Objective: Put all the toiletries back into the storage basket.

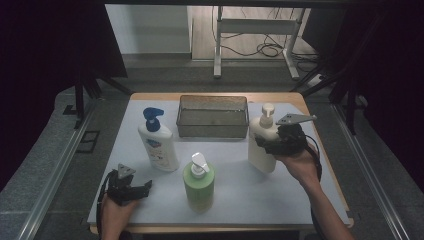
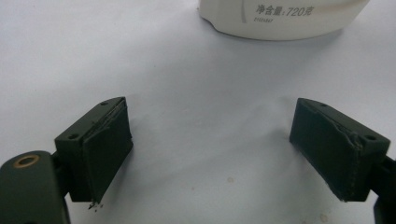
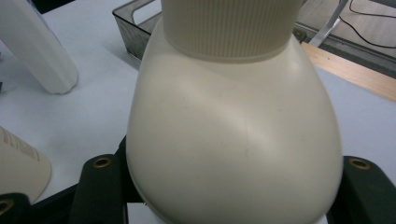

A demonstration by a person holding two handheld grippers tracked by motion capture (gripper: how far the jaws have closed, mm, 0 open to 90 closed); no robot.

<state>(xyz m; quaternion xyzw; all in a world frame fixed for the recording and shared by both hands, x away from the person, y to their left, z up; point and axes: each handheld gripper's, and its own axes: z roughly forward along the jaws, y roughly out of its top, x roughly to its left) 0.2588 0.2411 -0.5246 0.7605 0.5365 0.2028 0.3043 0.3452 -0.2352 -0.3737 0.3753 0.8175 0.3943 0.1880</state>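
Right claw grips cream pump bottle (ribbed collar); left claw open.

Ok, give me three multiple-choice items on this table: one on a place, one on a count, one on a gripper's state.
1. Where does the clear tray sit?
A. at the table's far edge, behind the bottles
B. at the near edge by the person's hands
C. on top of the green bottle

2. How many pump bottles are there?
A. two
B. three
C. five

3. What is the right gripper doing?
A. lying open on the table
B. gripping the cream bottle
C. gripping the tray

Key: 1 A, the tray lies beyond the bottles in the high view; 2 B, blue-capped, green and cream; 3 B, the right gripper view shows the cream body wedged between its fingers.
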